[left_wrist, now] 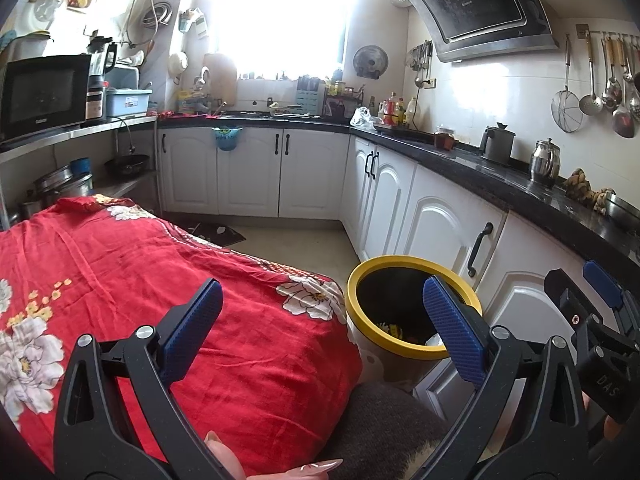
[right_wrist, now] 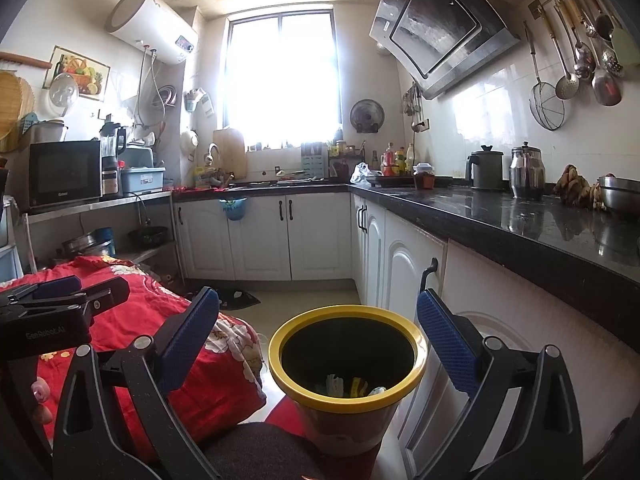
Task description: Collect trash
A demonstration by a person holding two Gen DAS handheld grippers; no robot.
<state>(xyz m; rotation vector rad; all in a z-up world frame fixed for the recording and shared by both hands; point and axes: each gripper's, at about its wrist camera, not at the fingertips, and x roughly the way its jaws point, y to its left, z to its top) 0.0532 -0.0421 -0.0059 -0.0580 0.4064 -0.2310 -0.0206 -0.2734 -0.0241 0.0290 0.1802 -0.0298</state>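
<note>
A trash bin with a yellow rim [right_wrist: 347, 392] stands on a stool in front of the white cabinets; it also shows in the left wrist view [left_wrist: 412, 354]. Several scraps of trash [right_wrist: 352, 386] lie at its bottom. My right gripper [right_wrist: 318, 344] is open and empty, above and just behind the bin's mouth. My left gripper [left_wrist: 322, 332] is open and empty, over the edge of the red flowered cloth [left_wrist: 160, 280], left of the bin. The right gripper shows at the right edge of the left wrist view [left_wrist: 600, 308].
The cloth covers a table [right_wrist: 172, 344] left of the bin. A black counter [right_wrist: 520, 224] with kettles, a bowl and bottles runs along the right. White cabinets [right_wrist: 260, 236] stand behind. A microwave [right_wrist: 64, 174] sits on a shelf at left.
</note>
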